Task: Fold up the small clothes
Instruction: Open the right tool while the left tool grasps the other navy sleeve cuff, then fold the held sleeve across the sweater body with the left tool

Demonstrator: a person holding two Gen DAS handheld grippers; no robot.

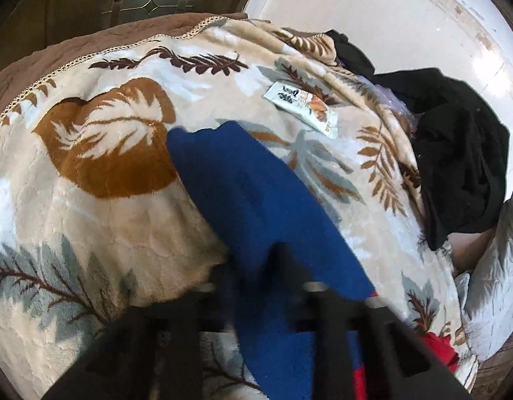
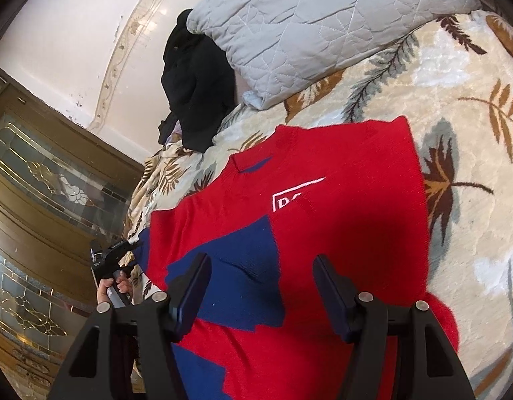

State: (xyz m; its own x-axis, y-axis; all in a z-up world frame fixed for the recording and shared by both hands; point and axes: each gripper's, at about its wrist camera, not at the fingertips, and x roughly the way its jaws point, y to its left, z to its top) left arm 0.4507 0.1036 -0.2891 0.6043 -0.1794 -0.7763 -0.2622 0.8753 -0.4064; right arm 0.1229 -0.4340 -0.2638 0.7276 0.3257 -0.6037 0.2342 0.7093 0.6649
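A red sweater point(image 2: 339, 233) with blue patches and a white logo lies flat on the leaf-patterned blanket point(image 2: 456, 166). Its blue sleeve point(image 1: 249, 193) stretches out across the blanket in the left wrist view. My left gripper point(image 1: 269, 266), blurred, is shut on that sleeve near its lower part. The right wrist view shows the same gripper point(image 2: 129, 246) at the sweater's left edge, with a hand on its handle. My right gripper point(image 2: 263, 283) hovers open just over the sweater's body, nothing held between its fingers.
A heap of black clothing point(image 1: 456, 153) lies at the bed's far edge beside a grey quilted pillow point(image 2: 323, 26). A small snack packet point(image 1: 303, 106) rests on the blanket beyond the sleeve. A wooden cabinet with glass doors point(image 2: 39, 183) stands past the bed.
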